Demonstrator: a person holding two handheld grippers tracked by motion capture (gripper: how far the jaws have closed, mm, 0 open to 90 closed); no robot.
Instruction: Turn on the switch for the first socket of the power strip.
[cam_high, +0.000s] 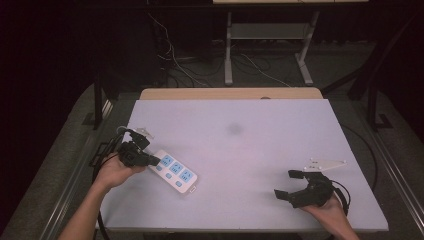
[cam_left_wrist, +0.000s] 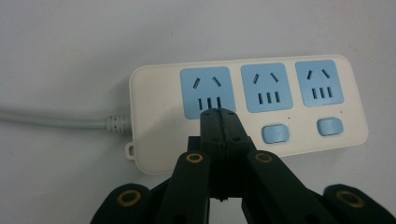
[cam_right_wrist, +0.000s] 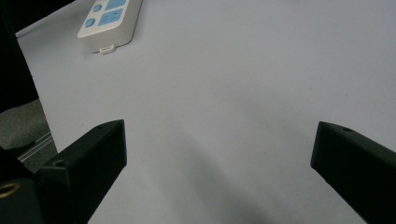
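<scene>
A white power strip with three blue sockets and blue switches lies on the left of the white table top, its far end visible in the right gripper view. My left gripper is shut, jaws pressed together, with the tips over the strip just below the first socket, where they hide that socket's switch. Two other switches show to the right. My right gripper rests at the front right of the table, open and holding nothing.
The strip's grey cable runs off its end toward the table's left edge. A wooden table edge lies behind the white top. Beyond it on the floor are metal stand legs and loose cables.
</scene>
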